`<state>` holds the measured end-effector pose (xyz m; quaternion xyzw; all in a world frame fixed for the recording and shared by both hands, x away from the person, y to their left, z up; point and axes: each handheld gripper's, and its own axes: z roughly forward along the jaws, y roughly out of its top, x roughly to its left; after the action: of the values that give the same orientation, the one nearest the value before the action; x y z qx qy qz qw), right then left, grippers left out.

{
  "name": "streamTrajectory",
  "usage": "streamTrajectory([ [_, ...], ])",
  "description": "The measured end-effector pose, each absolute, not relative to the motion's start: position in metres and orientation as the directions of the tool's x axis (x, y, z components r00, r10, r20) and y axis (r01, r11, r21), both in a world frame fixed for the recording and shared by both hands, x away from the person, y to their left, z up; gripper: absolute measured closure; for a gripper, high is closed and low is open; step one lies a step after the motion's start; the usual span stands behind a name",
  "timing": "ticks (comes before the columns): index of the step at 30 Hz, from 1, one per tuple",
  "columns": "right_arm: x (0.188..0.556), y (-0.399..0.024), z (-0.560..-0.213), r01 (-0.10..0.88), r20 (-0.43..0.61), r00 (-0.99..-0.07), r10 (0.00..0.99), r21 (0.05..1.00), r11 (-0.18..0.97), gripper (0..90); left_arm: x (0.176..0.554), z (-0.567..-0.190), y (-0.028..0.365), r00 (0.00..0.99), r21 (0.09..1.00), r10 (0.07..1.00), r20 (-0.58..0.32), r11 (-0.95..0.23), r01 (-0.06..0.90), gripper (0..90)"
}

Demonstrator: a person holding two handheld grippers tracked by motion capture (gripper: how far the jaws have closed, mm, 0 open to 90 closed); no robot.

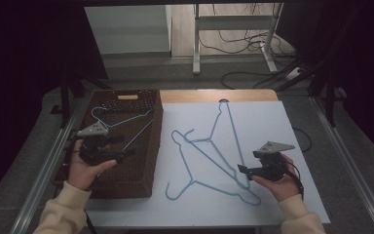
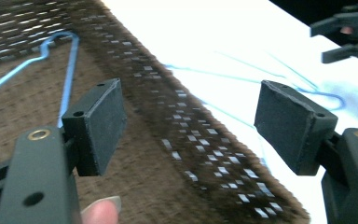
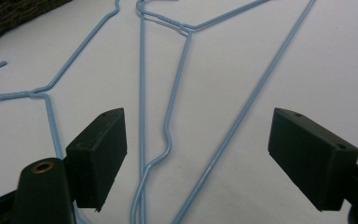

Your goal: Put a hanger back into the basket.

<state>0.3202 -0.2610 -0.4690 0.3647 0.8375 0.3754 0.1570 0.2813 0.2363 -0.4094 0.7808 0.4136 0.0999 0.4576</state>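
- The left hand [image 1: 85, 168], in a cream knit sleeve, holds the left gripper [image 1: 121, 148] over the near half of the basket [image 1: 143, 183]. In the left gripper view its two blocky matt black pads [image 2: 103, 122] stand wide apart with nothing between them, only basket weave below.
- The right hand [image 1: 282, 183] rests its right gripper [image 1: 241, 169] low over the white sheet [image 1: 292, 195], jaws pointing left toward the wire. In the right gripper view the flat black pads [image 3: 103, 156] are spread and pinch nothing; thin blue rods run on the sheet between and under them.
- Two wire hangers [image 1: 209, 161] lie crossed on the sheet between the hands: slim, smooth light-blue wire, triangular, with twisted necks and curled hooks. One hook sits near the front edge, another points toward the far edge.
- The basket is a dark brown, rectangular, coarse weave with small gaps in its walls, and stands just left of the sheet.
- A third blue hanger [image 1: 119, 117] lies inside the basket's far half, beyond the left gripper.
- A pale wooden table edge [image 1: 214, 95] shows past the sheet.
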Motion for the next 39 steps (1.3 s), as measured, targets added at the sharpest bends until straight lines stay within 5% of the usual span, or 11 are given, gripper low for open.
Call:
streamTrajectory([
  [39, 0.310, -0.258, -0.466, 0.497, 0.007, -0.697, 0.717, 0.726, 0.476, 19.9, 0.270, -0.419, 0.205, 0.688, 0.786, 0.698, -0.198, -0.306, 0.537, 23.1],
])
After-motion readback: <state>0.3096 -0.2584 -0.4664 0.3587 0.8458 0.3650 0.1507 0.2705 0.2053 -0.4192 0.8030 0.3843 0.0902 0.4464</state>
